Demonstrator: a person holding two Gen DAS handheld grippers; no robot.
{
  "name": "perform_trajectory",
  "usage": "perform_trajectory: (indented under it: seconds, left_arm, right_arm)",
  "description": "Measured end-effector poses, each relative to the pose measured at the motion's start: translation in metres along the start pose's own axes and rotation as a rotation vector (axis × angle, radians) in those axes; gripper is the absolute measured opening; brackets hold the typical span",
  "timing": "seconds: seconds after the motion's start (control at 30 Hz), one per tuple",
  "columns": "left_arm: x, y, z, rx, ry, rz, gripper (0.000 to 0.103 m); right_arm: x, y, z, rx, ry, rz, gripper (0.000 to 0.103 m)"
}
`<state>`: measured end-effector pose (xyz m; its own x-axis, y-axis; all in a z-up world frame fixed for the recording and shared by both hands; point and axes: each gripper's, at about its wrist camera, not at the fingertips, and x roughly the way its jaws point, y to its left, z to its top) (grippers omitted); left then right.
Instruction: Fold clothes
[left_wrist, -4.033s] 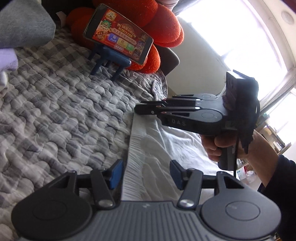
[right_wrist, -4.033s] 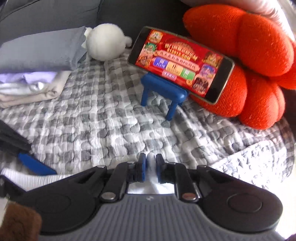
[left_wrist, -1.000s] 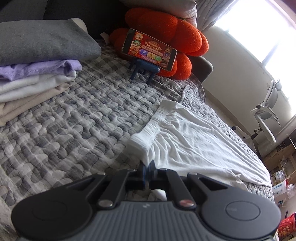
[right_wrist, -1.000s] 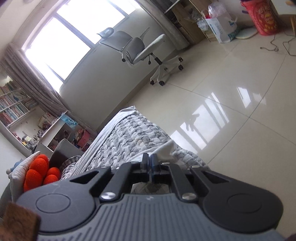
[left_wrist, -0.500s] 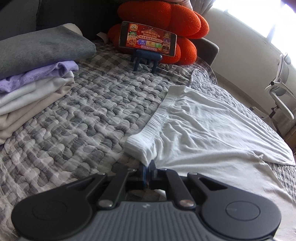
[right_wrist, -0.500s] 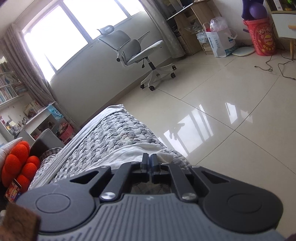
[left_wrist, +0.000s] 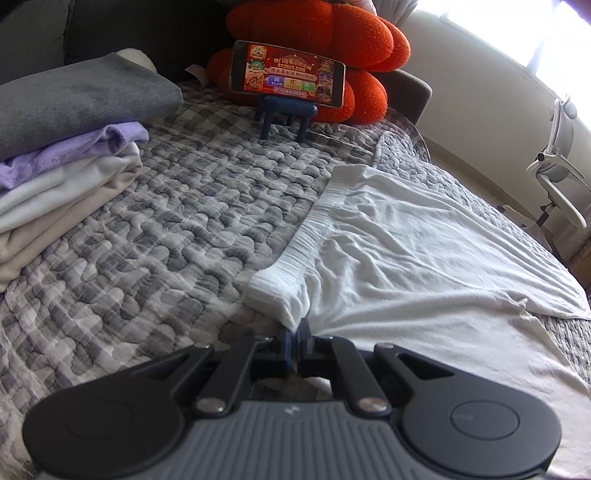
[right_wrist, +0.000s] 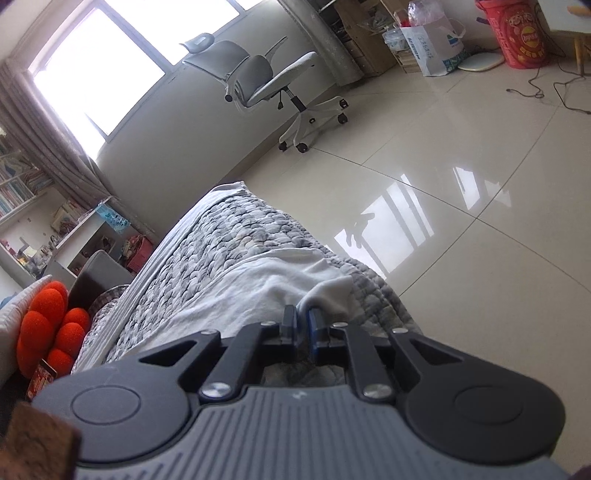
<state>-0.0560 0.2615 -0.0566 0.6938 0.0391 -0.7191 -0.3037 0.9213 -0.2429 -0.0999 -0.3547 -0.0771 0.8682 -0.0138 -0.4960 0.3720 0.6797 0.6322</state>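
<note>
A white garment (left_wrist: 406, 266) lies spread on the grey checked quilt (left_wrist: 166, 221), its ribbed waistband toward the pillows. My left gripper (left_wrist: 295, 334) is shut on the near corner of that waistband, which bunches just ahead of the blue pads. In the right wrist view the garment's other end (right_wrist: 258, 284) lies at the foot of the bed. My right gripper (right_wrist: 302, 321) sits low over it. Its jaws are opening, with a narrow gap showing and a fold of the white hem lying loose between the tips.
A stack of folded clothes (left_wrist: 66, 147) rests at the left of the bed. A phone on a blue stand (left_wrist: 288, 79) leans before an orange cushion (left_wrist: 332, 33). Past the bed's foot are glossy floor tiles (right_wrist: 461, 221) and an office chair (right_wrist: 266, 81).
The right gripper's jaws have parted from shut to a narrow gap and it has sunk toward the bed's foot. The left gripper keeps its hold on the waistband, with its view rolled slightly.
</note>
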Motion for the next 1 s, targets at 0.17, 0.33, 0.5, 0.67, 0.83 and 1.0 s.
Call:
perform_trajectory:
  seconds: [0.17, 0.33, 0.5, 0.67, 0.83, 1.0]
  left_arm:
    - [0.002, 0.003, -0.001, -0.012, 0.006, -0.010, 0.003]
    - [0.002, 0.000, 0.000, 0.001, 0.004, -0.001, 0.002]
    - [0.004, 0.000, 0.001, -0.009, 0.007, -0.007, 0.002]
    - [0.004, 0.002, 0.001, -0.019, 0.010, -0.014, 0.002]
    - [0.004, 0.003, 0.001, -0.025, 0.010, -0.017, 0.003]
    - [0.005, 0.005, 0.001, -0.038, 0.009, -0.025, 0.002]
  right_arm:
    - [-0.003, -0.014, 0.002, 0.077, 0.008, 0.006, 0.014]
    - [-0.004, -0.032, 0.004, 0.192, 0.013, 0.058, 0.014]
    - [-0.002, -0.048, 0.012, 0.318, 0.022, 0.109, 0.014]
    - [0.000, -0.054, 0.020, 0.378, 0.009, 0.111, 0.014]
    - [0.000, -0.055, 0.022, 0.397, 0.014, 0.125, 0.015]
    - [-0.001, -0.052, 0.024, 0.355, 0.001, 0.095, 0.014]
